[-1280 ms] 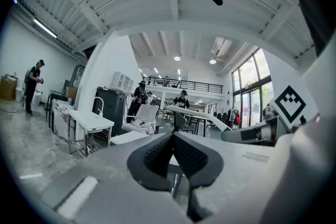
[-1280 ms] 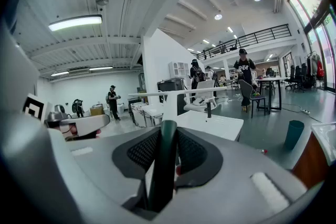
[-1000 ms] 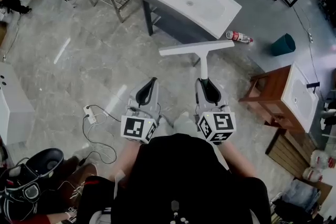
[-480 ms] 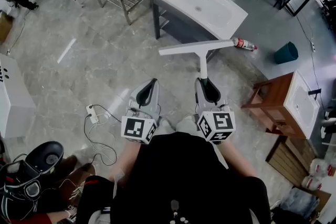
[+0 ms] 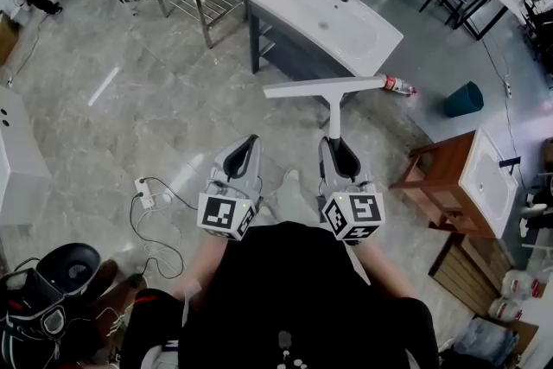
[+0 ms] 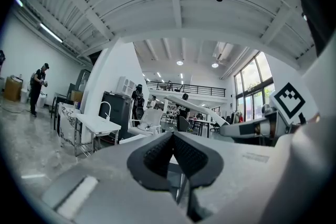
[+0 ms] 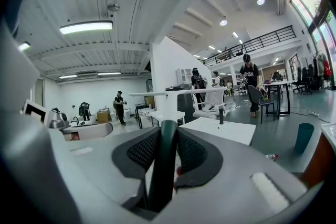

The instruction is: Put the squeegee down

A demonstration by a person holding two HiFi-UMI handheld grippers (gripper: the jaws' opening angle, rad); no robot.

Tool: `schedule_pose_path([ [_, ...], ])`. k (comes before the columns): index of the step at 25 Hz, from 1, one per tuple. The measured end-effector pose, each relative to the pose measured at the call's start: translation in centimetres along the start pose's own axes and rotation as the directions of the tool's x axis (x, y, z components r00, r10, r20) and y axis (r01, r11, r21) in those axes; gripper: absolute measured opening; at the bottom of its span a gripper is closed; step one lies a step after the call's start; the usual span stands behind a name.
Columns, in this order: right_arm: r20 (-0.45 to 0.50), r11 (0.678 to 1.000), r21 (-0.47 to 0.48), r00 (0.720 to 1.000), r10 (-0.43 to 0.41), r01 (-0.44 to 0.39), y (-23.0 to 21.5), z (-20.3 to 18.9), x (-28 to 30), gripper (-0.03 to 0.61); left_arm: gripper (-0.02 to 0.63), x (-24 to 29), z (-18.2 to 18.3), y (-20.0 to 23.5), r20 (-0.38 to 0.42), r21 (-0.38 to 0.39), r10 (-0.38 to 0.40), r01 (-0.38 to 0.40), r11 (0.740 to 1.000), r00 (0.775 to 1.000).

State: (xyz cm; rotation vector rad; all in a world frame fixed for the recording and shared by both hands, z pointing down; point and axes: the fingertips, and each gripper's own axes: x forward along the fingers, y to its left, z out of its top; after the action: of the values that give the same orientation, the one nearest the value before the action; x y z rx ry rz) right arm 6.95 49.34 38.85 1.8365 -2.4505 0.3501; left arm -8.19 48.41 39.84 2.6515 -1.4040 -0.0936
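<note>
The right gripper [image 5: 333,143] grips the dark green handle of a white, T-shaped plastic squeegee [image 5: 324,86], its black ribbed pads pressed against the handle on both sides, as the right gripper view shows [image 7: 163,131]. The tool is off the ground. Its stem runs straight out from the jaws, and its long pale blade lies crosswise and roughly level above the grey marble floor [image 5: 155,99]. Alongside, the left gripper [image 5: 251,138] points the same way with nothing in it. In the left gripper view [image 6: 172,136] its two pads meet at the tips.

In the head view, both tools reach out from a person in a black top, each carrying its black-and-white marker cube at the near end. Beyond the blade stands a white rectangular washbasin on a dark metal stand [image 5: 324,13] with a black tap. A clear plastic bottle with a red label [image 5: 397,85] lies on the floor just past the blade's right end. Further right are a teal waste bin [image 5: 464,98] and a brown wooden cabinet topped by a white basin [image 5: 449,177]. On the floor to the left of the grippers lies a white power strip with a looping cable [image 5: 145,190].
</note>
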Motion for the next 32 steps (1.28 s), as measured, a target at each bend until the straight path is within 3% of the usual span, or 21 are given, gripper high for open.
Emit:
schedule_pose_path([
  [15, -0.017, 0.995, -0.022, 0.995, 0.100, -0.101, -0.7, 0.7, 8.9, 0.098, 0.003, 5.1, 0.0, 4.7, -0.009, 0.014, 0.096, -0.096, 0.995, 0.995],
  [32, -0.044, 0.982, -0.009, 0.981, 0.190, -0.190, -5.4, 4.0, 20.9, 0.098, 0.002, 14.9, 1.8, 10.7, -0.008, 0.030, 0.218, -0.217, 0.976, 0.976],
])
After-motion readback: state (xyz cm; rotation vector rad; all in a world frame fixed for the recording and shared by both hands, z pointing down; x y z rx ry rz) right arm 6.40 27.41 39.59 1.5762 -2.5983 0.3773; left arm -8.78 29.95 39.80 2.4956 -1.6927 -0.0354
